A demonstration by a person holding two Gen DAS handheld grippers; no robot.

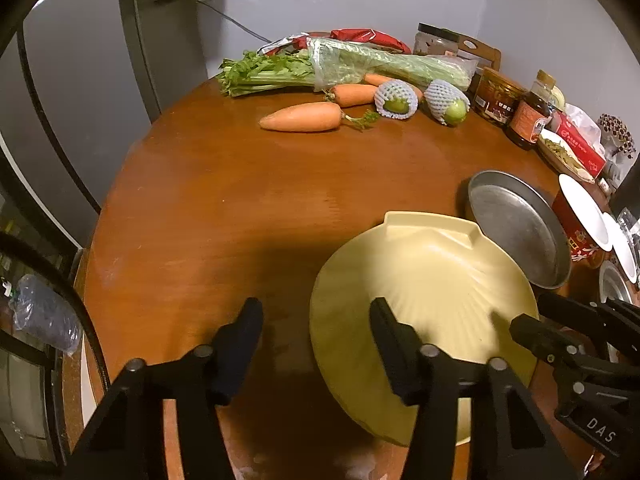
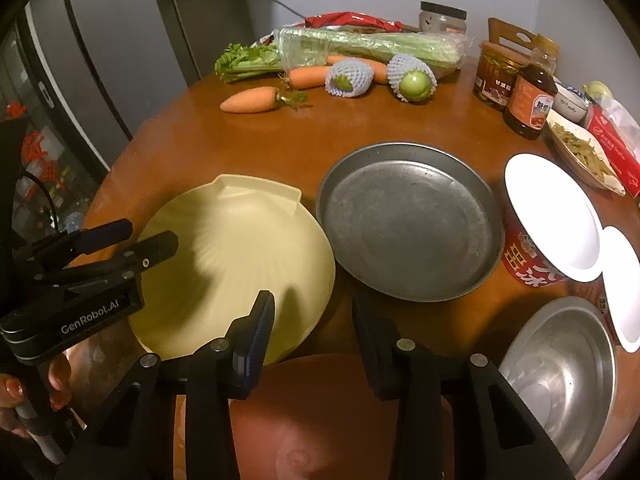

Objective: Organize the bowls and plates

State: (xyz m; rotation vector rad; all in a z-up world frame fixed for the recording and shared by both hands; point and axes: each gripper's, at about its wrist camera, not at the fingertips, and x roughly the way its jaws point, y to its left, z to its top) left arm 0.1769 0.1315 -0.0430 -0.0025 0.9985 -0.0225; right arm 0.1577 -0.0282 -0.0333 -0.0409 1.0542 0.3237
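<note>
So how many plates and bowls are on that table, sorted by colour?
Yellow shell-shaped plate: 1
Grey metal plate: 1
White plates: 2
Steel bowl: 1
Total: 5

"GenRobot.AI" is showing in pale letters on the side of the left gripper [image 2: 152,240]. "DAS" is reading off the body of the right gripper [image 1: 532,316]. Labels on the red cup [image 2: 524,252], jars and bottle are staying too blurred to read.

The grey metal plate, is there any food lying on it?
No, in the right wrist view the grey metal plate shows only its bare, dull surface.
</note>
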